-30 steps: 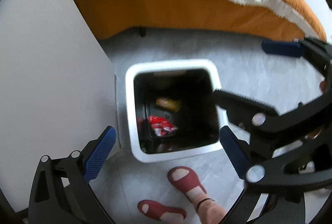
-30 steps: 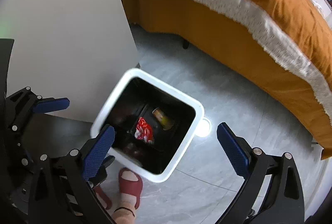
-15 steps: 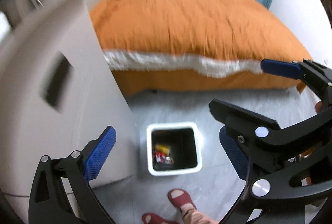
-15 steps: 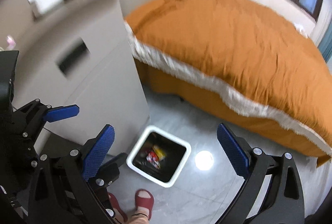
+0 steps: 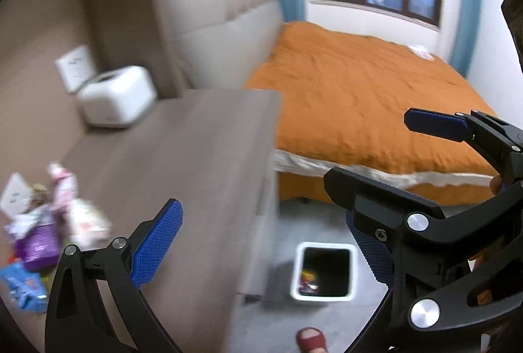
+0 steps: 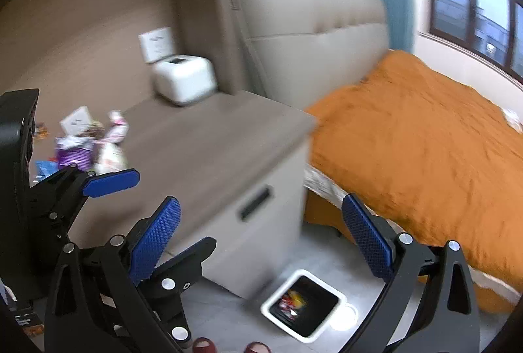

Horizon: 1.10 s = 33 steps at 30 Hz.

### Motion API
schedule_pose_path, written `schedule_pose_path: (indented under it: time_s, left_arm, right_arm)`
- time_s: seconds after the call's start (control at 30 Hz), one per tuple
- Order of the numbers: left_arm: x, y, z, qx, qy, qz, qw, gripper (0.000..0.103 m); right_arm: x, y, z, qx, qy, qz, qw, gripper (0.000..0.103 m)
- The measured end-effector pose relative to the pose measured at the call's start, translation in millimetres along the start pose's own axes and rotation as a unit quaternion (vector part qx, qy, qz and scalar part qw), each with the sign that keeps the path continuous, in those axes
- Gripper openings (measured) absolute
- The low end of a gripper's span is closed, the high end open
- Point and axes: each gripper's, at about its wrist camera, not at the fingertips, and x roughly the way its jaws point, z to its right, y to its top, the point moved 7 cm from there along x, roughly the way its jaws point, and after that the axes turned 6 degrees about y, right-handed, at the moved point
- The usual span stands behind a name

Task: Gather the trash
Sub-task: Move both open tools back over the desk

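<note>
A white square trash bin (image 5: 323,274) stands on the floor beside the nightstand, with red and yellow wrappers inside; it also shows in the right wrist view (image 6: 304,309). A pile of wrappers and packets (image 5: 52,225) lies on the nightstand top at the left; it also shows in the right wrist view (image 6: 88,143). My left gripper (image 5: 264,242) is open and empty, high above the nightstand edge. My right gripper (image 6: 261,242) is open and empty, above the nightstand front. The right gripper's fingers (image 5: 434,124) cross the left wrist view.
A grey-brown nightstand (image 6: 212,157) with a drawer handle stands against the wall. A white box-shaped appliance (image 5: 117,98) sits at its back. A bed with an orange cover (image 5: 359,98) lies to the right. The person's red slippers (image 5: 312,338) are on the grey floor.
Both grippers have risen from just above the bin and tilted up, so the bin looks small and the nightstand top and trash pile have come into view. Both stay open.
</note>
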Motion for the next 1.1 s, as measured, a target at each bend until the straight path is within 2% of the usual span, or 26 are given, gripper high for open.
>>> schedule_pose_path:
  time_s: [0.17,0.33,0.47,0.67,0.93,1.1]
  left_arm:
    - [-28,-8,-60,-0.038,0.056,0.010,0.9977,0.098]
    - [-48,-17,-118,-0.072,0.109,0.014,0.9914,0.098]
    - [-62,-34,-155,-0.097,0.138,0.010,0.9856,0.098]
    - [-70,-65,-211,-0.133,0.185,-0.009,0.9738,0.098]
    - [-62,-95,-270,-0.170,0.221,-0.032,0.9597,0.098]
    - [-44,-112,-300,-0.170,0.240,-0.053,0.9542,0.098]
  right_arm:
    - [9,23,-60,-0.043,0.051,0.009,0.998,0.098]
    - [23,42,-121,-0.083,0.100,0.013,0.991,0.098]
    - [41,48,-160,-0.093,0.135,0.000,0.986,0.098]
    - [69,46,-203,-0.102,0.166,-0.025,0.981,0.098]
    - [111,45,-237,-0.120,0.167,-0.053,0.977,0.098]
    - [151,40,-233,-0.120,0.128,-0.081,0.981,0.098]
